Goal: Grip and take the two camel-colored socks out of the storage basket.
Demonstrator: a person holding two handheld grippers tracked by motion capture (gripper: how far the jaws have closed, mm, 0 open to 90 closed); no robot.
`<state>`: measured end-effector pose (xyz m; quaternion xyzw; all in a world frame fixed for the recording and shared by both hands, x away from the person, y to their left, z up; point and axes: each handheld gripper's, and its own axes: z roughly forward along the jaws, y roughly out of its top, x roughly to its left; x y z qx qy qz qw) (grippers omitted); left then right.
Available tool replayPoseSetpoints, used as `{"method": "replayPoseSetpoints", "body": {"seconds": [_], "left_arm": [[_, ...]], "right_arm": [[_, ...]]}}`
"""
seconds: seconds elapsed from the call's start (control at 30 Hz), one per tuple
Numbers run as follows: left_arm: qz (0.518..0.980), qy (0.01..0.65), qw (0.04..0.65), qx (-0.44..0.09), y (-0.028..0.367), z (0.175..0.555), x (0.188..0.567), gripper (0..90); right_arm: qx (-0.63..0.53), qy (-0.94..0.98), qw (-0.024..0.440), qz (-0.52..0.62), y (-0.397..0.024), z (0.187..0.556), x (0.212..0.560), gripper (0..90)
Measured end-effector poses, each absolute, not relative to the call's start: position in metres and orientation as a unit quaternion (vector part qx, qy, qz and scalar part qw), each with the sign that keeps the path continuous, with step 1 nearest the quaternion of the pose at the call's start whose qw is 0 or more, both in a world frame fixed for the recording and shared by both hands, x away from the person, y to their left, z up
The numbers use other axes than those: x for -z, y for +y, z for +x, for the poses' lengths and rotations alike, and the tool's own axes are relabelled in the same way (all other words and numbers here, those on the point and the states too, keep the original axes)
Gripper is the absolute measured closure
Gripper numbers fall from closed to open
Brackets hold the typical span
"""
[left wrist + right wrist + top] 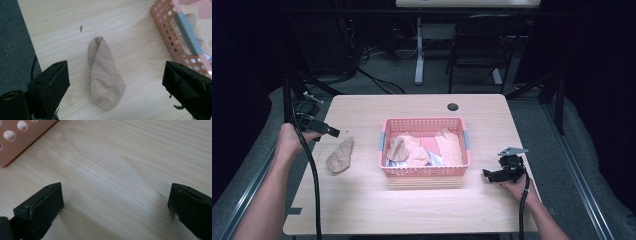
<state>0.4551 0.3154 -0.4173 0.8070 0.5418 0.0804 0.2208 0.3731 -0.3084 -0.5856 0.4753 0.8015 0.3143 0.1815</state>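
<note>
Pale wooden table [362, 205] is bearing a tan sock [105, 78], probably lengthwise between the left gripper [115, 82]'s spread, empty jaws; right gripper [116, 207] is gaping far off.

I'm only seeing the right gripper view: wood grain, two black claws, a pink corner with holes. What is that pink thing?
Observer: A pink basket in the middle of the table, with tan and pink cloth pieces piled inside.
Operator: Is anything lying outside it?
Observer: Yes, one tan sock lies flat on the wood, to the basket's left.
Operator: Is the other claw holding it?
Observer: No. The left claw is above it, jaws wide apart, the sock between them and untouched.
Operator: And my claw?
Observer: The right claw sits near the basket's right corner, held in a hand.
</note>
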Motion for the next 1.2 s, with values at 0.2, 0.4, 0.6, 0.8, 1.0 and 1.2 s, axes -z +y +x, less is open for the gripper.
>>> {"method": "replayPoseSetpoints", "body": {"seconds": [0.2, 0.4, 0.6, 0.8, 1.0, 1.2], "left_arm": [[0.819, 0.527, 0.212, -0.082, 0.305, 0.457, 0.4, 6.6], [0.834, 0.507, 0.201, -0.081, 0.287, 0.461, 0.39, 6.2], [0.846, 0.491, 0.189, -0.083, 0.27, 0.465, 0.386, 5.7], [0.858, 0.473, 0.181, -0.081, 0.245, 0.471, 0.384, 5.7], [0.866, 0.462, 0.178, -0.077, 0.227, 0.474, 0.385, 5.9], [0.875, 0.448, 0.172, -0.069, 0.204, 0.478, 0.387, 3.1]], "right_arm": [[-0.314, 0.802, 0.181, 0.475, -0.308, 0.373, 0.586, 0.0], [-0.314, 0.801, 0.181, 0.475, -0.308, 0.373, 0.586, 0.0], [-0.314, 0.801, 0.181, 0.475, -0.308, 0.373, 0.586, 0.0], [-0.314, 0.802, 0.181, 0.475, -0.308, 0.373, 0.586, 0.0], [-0.315, 0.802, 0.181, 0.475, -0.308, 0.373, 0.586, 0.0], [-0.314, 0.802, 0.181, 0.475, -0.308, 0.373, 0.586, 0.0]]}}
